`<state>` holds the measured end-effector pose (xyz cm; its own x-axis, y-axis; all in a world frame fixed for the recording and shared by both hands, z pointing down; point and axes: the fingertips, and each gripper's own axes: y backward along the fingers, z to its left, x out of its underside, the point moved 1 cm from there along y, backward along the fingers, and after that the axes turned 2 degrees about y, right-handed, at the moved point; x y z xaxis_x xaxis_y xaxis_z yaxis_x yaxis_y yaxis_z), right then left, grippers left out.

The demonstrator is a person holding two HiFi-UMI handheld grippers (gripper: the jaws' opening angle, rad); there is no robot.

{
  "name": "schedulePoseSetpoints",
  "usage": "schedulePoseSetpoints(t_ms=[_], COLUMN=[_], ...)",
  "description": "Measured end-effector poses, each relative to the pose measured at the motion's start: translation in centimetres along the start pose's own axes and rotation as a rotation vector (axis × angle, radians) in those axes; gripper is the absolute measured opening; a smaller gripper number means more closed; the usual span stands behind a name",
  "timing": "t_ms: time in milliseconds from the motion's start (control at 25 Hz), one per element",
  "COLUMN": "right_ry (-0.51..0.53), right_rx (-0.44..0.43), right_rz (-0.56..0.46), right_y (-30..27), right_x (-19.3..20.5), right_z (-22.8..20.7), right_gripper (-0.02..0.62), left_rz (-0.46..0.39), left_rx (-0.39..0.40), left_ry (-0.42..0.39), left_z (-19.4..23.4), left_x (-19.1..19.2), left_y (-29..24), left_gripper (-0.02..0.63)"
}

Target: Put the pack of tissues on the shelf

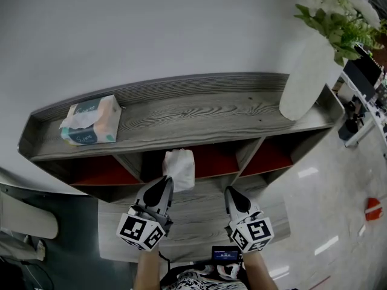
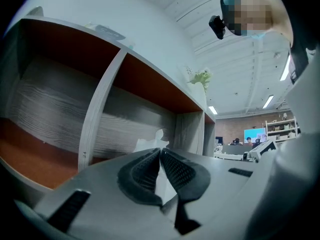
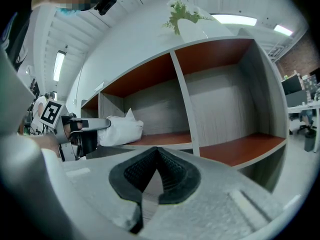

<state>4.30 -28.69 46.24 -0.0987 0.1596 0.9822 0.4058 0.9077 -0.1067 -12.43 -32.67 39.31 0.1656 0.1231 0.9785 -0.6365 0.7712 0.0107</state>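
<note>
– Tissue pack (image 1: 179, 168) (image 2: 150, 145) (image 3: 120, 129): position?
– White soft pack, at the mouth of the shelf unit's (image 1: 205, 113) (image 2: 100, 109) (image 3: 182, 99) middle compartment, just under its top board. From the right gripper view it sits low over that compartment's red floor; cannot tell whether it touches.
– Held?
– Yes. Left gripper (image 1: 166, 183) (image 2: 160, 154) (image 3: 106, 125) pinches the near end; its pads are closed on a thin white fold of the pack.
– Right gripper (image 1: 231, 193) (image 3: 157, 151)?
– In front of the shelf unit, right of the pack and apart from it, level with the divider between the middle and right compartments. Pads are pressed together at the tips, nothing between them.
– Anything else on the shelf unit?
– Tissue box (image 1: 91, 121), teal and peach, on the left end of the top board, a white sheet sticking out of it. White vase (image 1: 305, 77) with a green plant (image 1: 338, 14) on the right end. Left and right compartments show only red lining.
</note>
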Motion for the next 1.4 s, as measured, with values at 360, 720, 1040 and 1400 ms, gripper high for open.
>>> schedulePoseSetpoints(t_ms=[360,720,1040,1400], right_ry=[-0.01,-0.011,-0.026,-0.026], right_rx=[0.0,-0.007,0.008,0.001], right_rz=[0.013,0.021,0.024,0.018], right_y=[-0.8,-1.1,-0.8,-0.1], right_x=[0.3,0.6,0.9,0.7], right_z=[-0.4,-0.7,-1.0,-0.5], right_gripper=[0.005,0.005,0.005,0.005], left_rz=[0.004,0.025,0.015,0.003], left_rx=[-0.028,-0.069,-0.088,-0.1], left_ry=[0.0,0.014,0.038,0.044], left_z=[1.2,2.0,2.3,2.4], left_x=[-0.2,-0.2,0.2,0.6], left_y=[-1.7,-2.9,-3.2,-2.9], left_gripper=[0.014,0.014,0.014,0.102])
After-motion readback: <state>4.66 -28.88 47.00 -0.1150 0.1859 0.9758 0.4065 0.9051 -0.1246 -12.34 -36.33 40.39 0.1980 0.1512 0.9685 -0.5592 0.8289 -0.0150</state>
